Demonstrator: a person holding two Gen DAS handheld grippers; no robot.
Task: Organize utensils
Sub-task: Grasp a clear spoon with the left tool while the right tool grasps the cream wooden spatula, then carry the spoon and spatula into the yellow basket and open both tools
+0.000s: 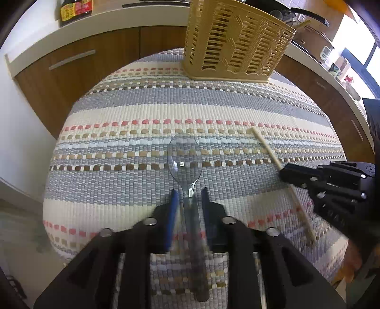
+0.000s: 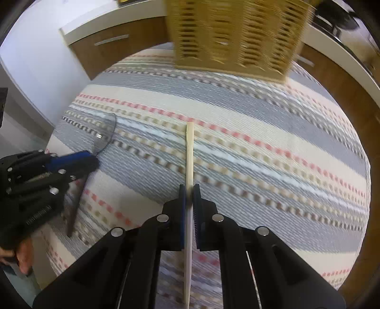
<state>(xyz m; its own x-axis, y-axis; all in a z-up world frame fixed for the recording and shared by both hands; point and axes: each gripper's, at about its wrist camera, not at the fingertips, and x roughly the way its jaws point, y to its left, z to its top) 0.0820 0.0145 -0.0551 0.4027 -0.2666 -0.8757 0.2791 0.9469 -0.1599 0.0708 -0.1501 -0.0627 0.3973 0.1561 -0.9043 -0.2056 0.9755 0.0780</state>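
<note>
A clear plastic spoon [image 1: 184, 161] lies on the striped woven mat [image 1: 142, 114], bowl pointing away. My left gripper [image 1: 189, 193] straddles its handle with the blue pads a little apart from it on both sides, so it stands open. The spoon bowl also shows in the right wrist view [image 2: 104, 133], with the left gripper [image 2: 90, 159] beside it. My right gripper [image 2: 189, 190] is shut on a pale wooden chopstick [image 2: 190, 152], which points away. In the left wrist view the chopstick [image 1: 268, 147] and the right gripper [image 1: 292, 174] sit at the right.
A beige slotted utensil basket [image 1: 237, 40] stands at the mat's far edge, also in the right wrist view [image 2: 235, 35]. Behind it run wooden cabinets [image 1: 71, 71] under a white counter with a sauce bottle [image 1: 76, 9]. A pan [image 1: 306, 14] sits at the back right.
</note>
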